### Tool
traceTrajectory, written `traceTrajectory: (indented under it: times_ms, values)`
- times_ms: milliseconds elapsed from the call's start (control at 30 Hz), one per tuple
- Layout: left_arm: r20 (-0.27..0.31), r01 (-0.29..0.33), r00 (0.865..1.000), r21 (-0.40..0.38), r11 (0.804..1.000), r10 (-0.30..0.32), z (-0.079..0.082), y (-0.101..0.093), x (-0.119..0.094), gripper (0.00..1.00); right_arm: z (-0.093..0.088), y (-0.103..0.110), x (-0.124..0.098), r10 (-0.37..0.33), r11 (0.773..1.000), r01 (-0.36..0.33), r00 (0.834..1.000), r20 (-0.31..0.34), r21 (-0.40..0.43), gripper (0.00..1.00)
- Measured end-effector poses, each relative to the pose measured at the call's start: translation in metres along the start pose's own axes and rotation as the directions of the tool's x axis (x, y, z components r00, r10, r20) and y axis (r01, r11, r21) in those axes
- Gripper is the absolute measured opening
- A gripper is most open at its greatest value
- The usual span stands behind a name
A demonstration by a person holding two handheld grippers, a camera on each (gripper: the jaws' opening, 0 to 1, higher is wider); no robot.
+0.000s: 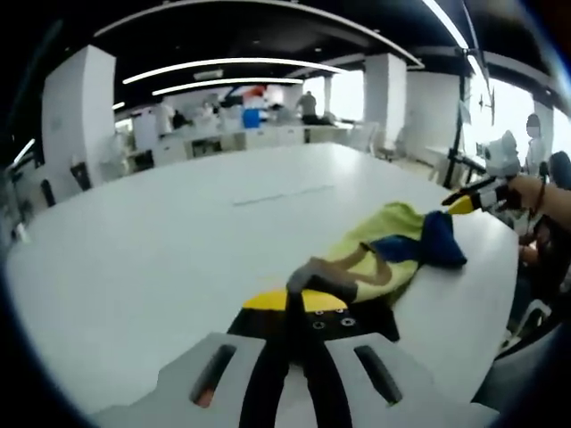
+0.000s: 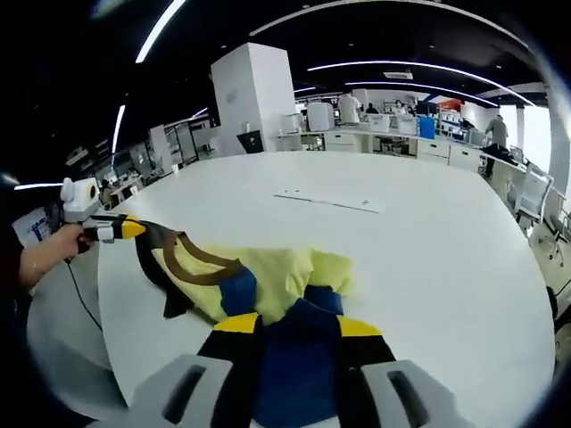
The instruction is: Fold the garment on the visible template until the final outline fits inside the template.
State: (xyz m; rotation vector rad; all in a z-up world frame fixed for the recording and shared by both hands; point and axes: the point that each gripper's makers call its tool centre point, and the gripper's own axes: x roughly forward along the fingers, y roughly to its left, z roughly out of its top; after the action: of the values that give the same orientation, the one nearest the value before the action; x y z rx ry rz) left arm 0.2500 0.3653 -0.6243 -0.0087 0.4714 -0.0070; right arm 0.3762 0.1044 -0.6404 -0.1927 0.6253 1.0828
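Here, one garment (image 2: 268, 276) (yellow, blue, brown) lies on the table (image 2: 428, 250), both tongs, left (image 1: 299, 299) and right (image 2: 294, 325), clamped onto its ends.

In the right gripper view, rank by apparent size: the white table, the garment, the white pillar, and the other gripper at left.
1. White table
2. Garment, stretched between both grippers
3. White pillar, though it stands much farther off, so its true size is unsure
4. Left gripper, shut on the garment's brown edge
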Motion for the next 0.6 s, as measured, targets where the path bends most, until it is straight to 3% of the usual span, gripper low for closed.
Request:
traceTrajectory:
  times_ms: [267,600]
  values:
    - [0.002,0.002,1.000,-0.004,1.000,-0.002,-0.002,-0.002,-0.001,0.00,-0.011,0.027,0.020,0.061,0.998,-0.063,0.997,-0.039,-0.030,0.28]
    - [-0.008,0.006,1.000,-0.005,1.000,-0.006,-0.006,-0.003,-0.001,0.00,-0.022,0.037,0.039,0.074,0.997,-0.076,0.995,-0.067,-0.034,0.24]
